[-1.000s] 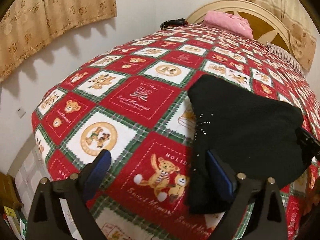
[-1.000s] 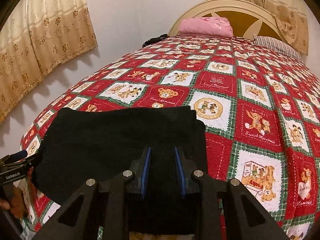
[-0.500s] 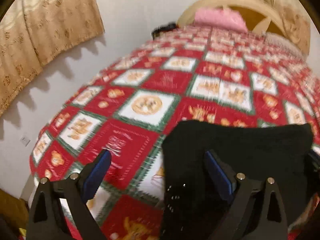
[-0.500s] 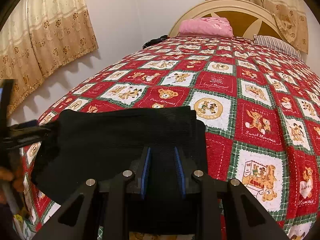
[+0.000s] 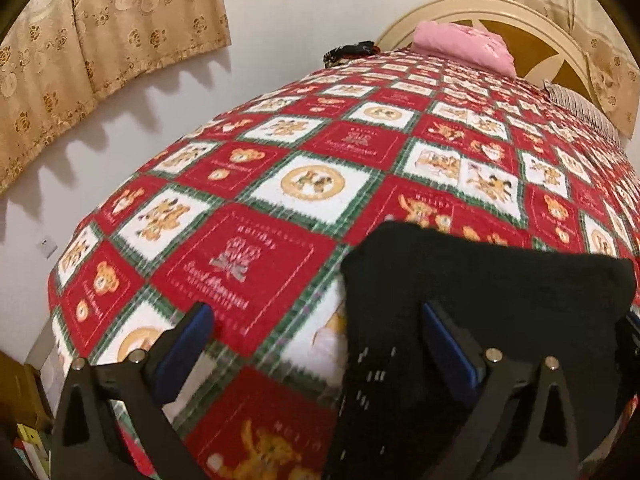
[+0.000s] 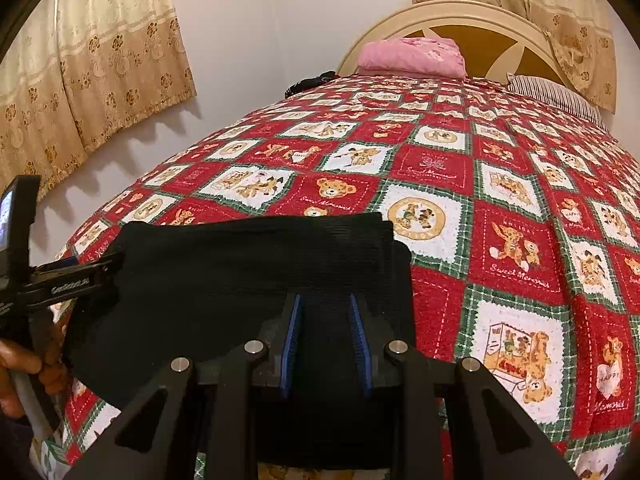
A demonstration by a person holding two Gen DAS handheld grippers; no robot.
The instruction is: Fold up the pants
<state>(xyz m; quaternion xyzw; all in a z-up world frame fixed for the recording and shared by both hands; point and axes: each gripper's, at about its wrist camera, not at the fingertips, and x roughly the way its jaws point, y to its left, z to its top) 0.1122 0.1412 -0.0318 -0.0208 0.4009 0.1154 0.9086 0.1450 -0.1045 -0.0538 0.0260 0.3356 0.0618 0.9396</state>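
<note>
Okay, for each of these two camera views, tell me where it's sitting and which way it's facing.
Left wrist: on the left gripper, jaws opening over the left edge of the black pants, facing the headboard.
Right wrist: on the right gripper, clamped on the pants' near edge; a hand shows at left.
Shared: pants, teddy-bear bedspread, pink bundle, headboard, curtains.

Left tool [image 5: 316, 344] opening, right tool [image 6: 325, 336] narrow
</note>
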